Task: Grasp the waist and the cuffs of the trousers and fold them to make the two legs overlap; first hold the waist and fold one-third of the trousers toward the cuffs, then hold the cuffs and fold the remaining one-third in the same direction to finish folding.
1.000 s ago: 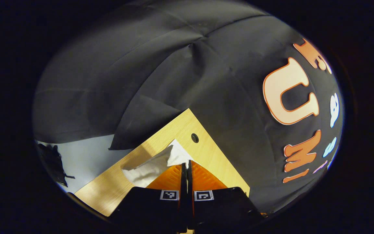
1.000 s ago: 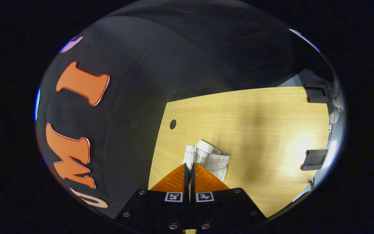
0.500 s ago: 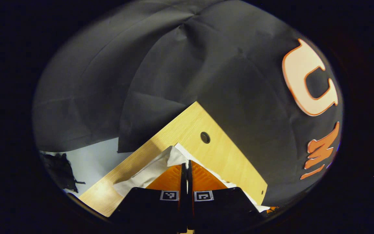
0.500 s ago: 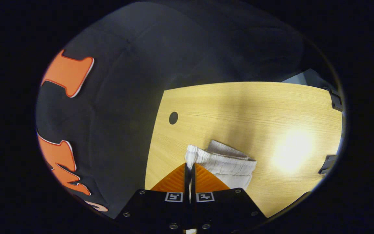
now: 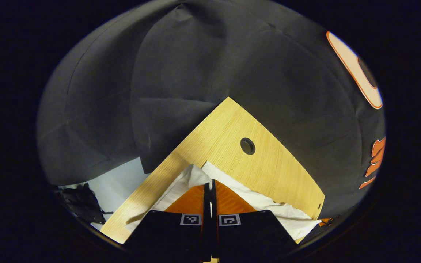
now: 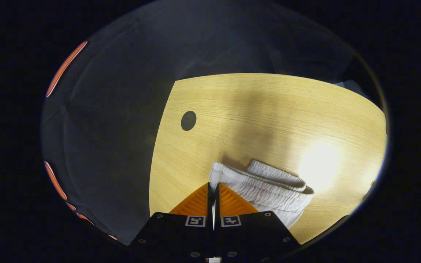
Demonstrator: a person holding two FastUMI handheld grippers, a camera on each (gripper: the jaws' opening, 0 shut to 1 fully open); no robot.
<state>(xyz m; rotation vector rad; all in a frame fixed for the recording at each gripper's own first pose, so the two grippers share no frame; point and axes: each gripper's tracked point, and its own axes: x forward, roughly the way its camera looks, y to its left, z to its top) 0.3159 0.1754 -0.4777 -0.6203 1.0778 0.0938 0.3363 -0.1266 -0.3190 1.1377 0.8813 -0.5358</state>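
Both grippers, left [image 5: 209,184] and right [image 6: 213,187], pinch soft white trousers [image 6: 265,186], their ribbed gathered waistband [image 6: 269,190] crumpled on a wood-grain table [image 6: 269,113] with a round hole [image 6: 188,120].

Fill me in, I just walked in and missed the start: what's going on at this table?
A person is folding white trousers on a wooden table with a gripper in each hand. The right gripper is shut on the gathered elastic waist. The left gripper is shut on a flat corner of the cloth, probably the cuffs. Both ends are held just above the table.
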